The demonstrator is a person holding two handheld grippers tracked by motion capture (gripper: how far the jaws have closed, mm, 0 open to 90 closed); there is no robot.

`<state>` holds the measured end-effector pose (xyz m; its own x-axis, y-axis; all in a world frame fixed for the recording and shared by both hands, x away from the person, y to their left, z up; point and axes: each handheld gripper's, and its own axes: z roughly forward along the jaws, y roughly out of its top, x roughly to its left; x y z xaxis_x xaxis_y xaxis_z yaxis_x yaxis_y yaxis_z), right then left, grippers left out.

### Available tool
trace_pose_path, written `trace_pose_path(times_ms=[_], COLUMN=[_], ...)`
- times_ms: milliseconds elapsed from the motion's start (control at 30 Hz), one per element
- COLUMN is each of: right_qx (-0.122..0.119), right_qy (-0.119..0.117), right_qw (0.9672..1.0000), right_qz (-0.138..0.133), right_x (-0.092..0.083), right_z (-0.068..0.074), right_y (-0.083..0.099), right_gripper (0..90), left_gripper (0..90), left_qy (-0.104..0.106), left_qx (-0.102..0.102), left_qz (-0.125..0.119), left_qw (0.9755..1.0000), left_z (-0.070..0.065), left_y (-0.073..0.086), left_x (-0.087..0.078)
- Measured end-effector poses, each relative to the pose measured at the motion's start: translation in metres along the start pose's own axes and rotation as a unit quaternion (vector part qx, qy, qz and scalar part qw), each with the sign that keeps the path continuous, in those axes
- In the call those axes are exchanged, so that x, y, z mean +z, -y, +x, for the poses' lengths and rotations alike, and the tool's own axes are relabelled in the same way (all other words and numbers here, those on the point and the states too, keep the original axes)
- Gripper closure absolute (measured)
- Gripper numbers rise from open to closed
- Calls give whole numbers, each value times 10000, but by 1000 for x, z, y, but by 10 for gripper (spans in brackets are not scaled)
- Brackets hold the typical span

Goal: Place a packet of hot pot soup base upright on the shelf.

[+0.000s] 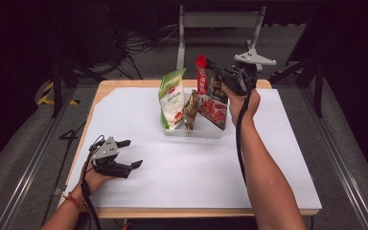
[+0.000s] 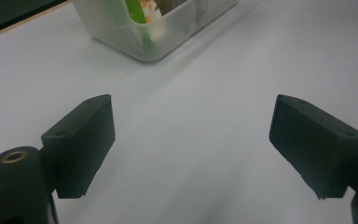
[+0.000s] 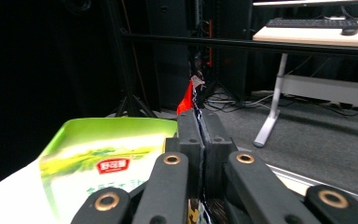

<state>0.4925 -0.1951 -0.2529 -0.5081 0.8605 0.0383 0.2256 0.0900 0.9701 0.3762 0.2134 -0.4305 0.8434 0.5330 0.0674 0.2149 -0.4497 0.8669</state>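
White paper covers most of the table [image 1: 287, 158], and on it I count 3 packets and 1 clear plastic tub [image 1: 194, 130]. My right gripper [image 1: 214, 68] has its jaws pressed together on the upper edge of the red and black packet [image 1: 212, 98]; in the right gripper view I see that packet [image 3: 186, 100] mostly edge-on, a thin red strip rising between the closed jaws, so its face is hidden there. In the high view the packet leans at the right end of the tub, its lower part inside, its bottom cut off by the tub wall. Its print is too small for me to read. The green packet [image 1: 171, 98] stands at the tub's left end; its red label [image 3: 113, 165] carries writing I cannot make out. Between the 2 sits a smaller brown packet [image 1: 190, 111], half hidden. My left gripper [image 1: 127, 154] rests on the paper near the front left, well apart from the tub, jaws spread wide with nothing between them. Its own view cuts off the tub's [image 2: 154, 32] top.
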Motion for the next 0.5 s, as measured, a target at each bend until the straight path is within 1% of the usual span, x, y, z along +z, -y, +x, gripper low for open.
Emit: trace_pose_path(times_ms=[100,200,300,367,500], right_qx=[53,214,220,264,254], right_qy=[69,93,136,98,76], right_qw=[9999,9996,9996,9995,9996], right_qz=[-62,-126,-116,-119,-76], right_x=[3,5,7,9,13], right_z=[-5,-11,-12,-13,-11], right_y=[2,4,6,8,12], right_gripper=[888,887,887,887,886], left_gripper=[150,150,150,149,154], left_qy=[10,3,5,10,6], left_qx=[-18,-42,-39,-35,-18], left_qz=[-20,-24,-30,-28,-8], left_qw=[10000,10000,10000,10000,10000], left_z=[0,1,0,0,0], left_y=[0,1,1,1,1], left_x=[0,-1,-1,-1,-2])
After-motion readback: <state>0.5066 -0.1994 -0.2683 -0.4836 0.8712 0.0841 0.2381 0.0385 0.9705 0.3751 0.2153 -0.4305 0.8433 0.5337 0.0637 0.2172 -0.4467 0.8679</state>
